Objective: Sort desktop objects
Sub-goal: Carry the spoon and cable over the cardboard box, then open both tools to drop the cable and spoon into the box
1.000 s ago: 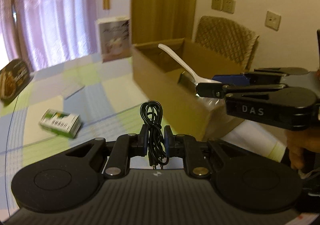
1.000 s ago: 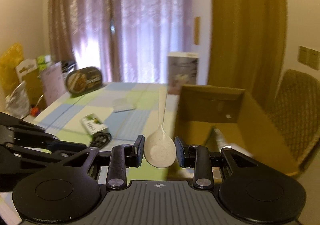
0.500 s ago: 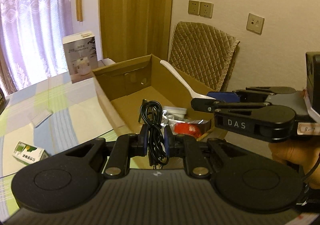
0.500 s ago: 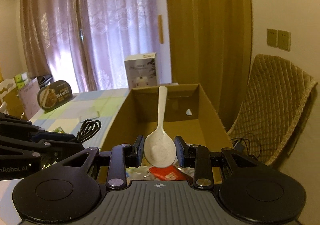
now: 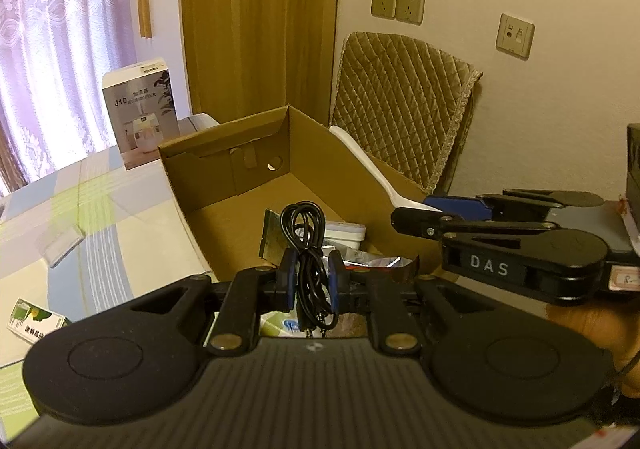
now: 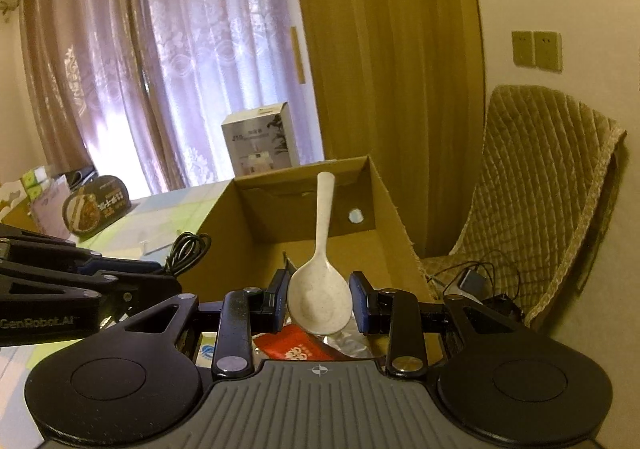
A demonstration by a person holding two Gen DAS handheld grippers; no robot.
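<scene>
I see a table (image 5: 120, 209) under a pale checked cloth of blue, green and cream, with lilac curtains (image 6: 160, 69) behind it. Beside the table stands a chair (image 5: 400, 101) draped in a quilted tan cover. An open cardboard box (image 5: 224, 157) sits at the table's edge, and both my grippers hang above its near end.

A grey and white product carton (image 5: 140, 109) stands upright on the table just past the box's far wall. In the right wrist view a dark oval food package (image 6: 98, 205) leans upright farther off to the left.

My left gripper (image 5: 314, 283) has its blue-padded jaws closed on a coiled black cable (image 5: 306, 245). The coil stands upright between the pads, its loop above them and its plug ends hanging below. My right gripper (image 6: 320, 299) grips a white spoon (image 6: 320, 269) by the sides of its bowl. The handle points away from me, out over the inside of the box. In the left wrist view the right gripper reaches in from the right with a hand (image 5: 588, 325) under it.

Inside the box, at the near end, lie a white case (image 5: 346, 231), crinkled silver foil (image 5: 376, 261) and a red packet (image 6: 296, 343).

On the cloth to the left of the box lie a small flat white packet (image 5: 62, 247) and, nearer me, a small green and white box (image 5: 34, 321).
</scene>
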